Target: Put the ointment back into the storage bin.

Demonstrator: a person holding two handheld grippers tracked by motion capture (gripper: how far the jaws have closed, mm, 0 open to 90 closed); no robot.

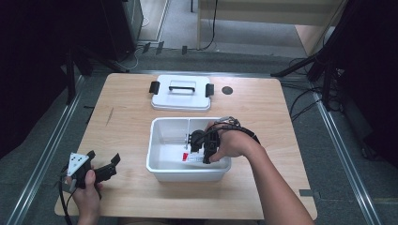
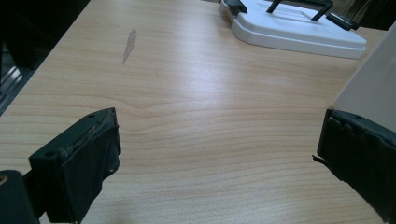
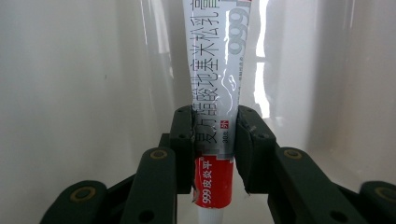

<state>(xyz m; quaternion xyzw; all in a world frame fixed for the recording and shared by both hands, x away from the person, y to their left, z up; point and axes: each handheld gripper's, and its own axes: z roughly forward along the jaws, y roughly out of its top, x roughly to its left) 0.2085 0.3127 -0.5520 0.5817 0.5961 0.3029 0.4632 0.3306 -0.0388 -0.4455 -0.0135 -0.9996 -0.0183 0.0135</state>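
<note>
Ointment tube (image 3: pixel 215 88): light, soft, slick; right gripper (image 3: pixel 215 140) fingers pinch it nr cap end, inside white bin (image 1: pixel 157 161); left gripper (image 2: pixel 215 154) fingers spread.

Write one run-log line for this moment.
right tongs: shut on ointment tube | place: inside white bin | left tongs: open, above table

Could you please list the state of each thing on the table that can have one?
right gripper: shut on the ointment box
ointment box: held inside the bin
white bin: open, lid off
lid: flat on the table behind the bin
left gripper: open, holding nothing
</note>
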